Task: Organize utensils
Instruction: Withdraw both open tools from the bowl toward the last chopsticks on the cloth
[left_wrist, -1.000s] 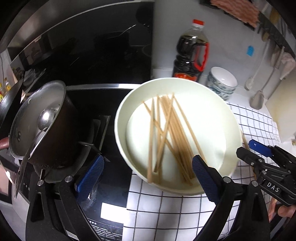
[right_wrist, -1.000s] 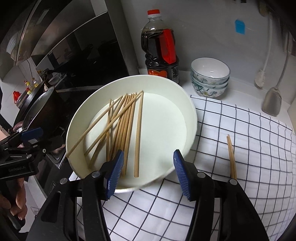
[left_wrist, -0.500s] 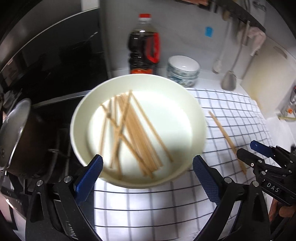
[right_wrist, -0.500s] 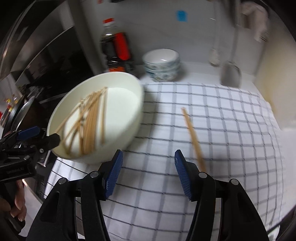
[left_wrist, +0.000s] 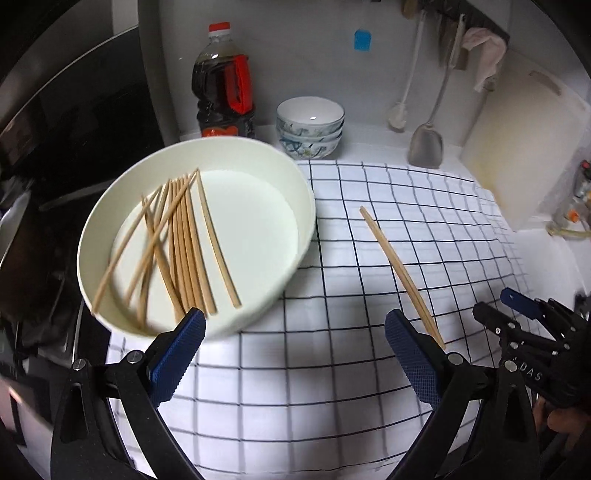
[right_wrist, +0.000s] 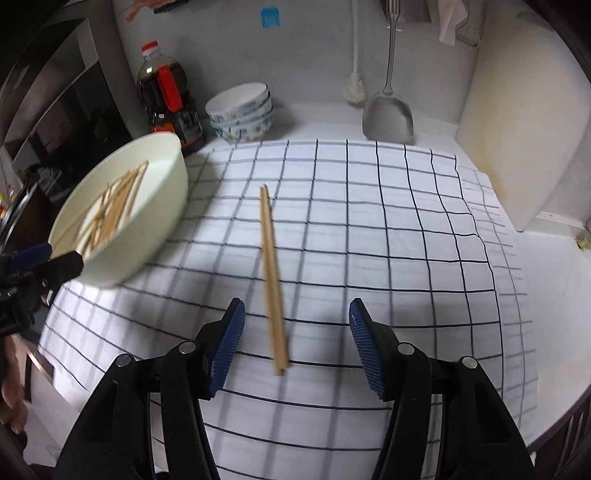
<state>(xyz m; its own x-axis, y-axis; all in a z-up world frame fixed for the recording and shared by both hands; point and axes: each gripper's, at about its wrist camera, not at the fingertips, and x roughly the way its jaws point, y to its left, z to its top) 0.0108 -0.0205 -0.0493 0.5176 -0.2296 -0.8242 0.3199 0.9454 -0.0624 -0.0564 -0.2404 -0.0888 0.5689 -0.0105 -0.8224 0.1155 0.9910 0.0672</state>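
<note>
White checked cloth covers the counter across the middle of both views. A pair of wooden chopsticks lies on it, running from mid-frame down toward the lower centre in the right wrist view. The right gripper hangs above the pair's near end, blue pads spread apart either side of it and touching nothing. The left gripper is also spread wide with nothing between its pads. At the left of both views sits a cream bowl holding a loose bundle of chopsticks. Behind it, toward the upper left, stand a dark sauce bottle and stacked patterned bowls; a metal spatula hangs against the back wall.
</note>
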